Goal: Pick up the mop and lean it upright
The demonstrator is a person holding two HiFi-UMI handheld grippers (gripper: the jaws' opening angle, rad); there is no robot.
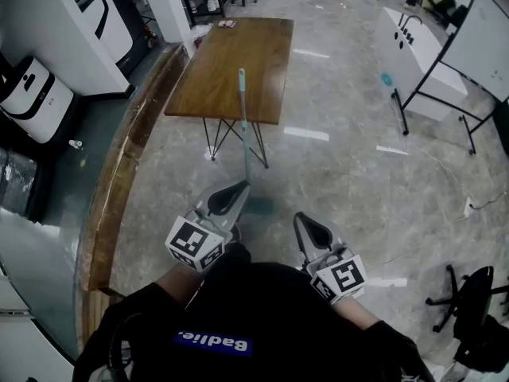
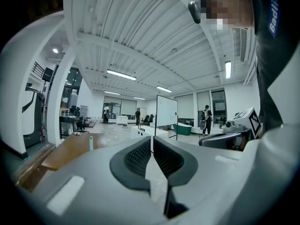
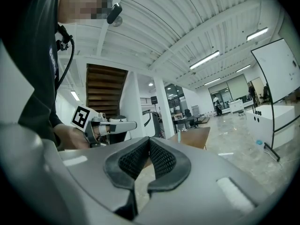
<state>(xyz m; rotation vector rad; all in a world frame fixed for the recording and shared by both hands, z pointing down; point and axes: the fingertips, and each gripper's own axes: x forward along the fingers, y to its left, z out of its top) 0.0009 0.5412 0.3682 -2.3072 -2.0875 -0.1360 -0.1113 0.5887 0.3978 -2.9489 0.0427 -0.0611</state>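
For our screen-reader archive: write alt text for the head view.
A mop stands upright against the near edge of a wooden table on a glossy floor, seen from above. Nearer the person, the left claw and right claw are both shut and empty, neither touching the mop. A whiteboard stands at right.

Head view looks steeply down from over the person's chest, past left gripper (image 1: 236, 189) and right gripper (image 1: 305, 223), onto the floor (image 1: 358, 181). Each gripper view rides close behind its own jaws, facing level; both share the worktop (image 1: 231, 62) ahead.
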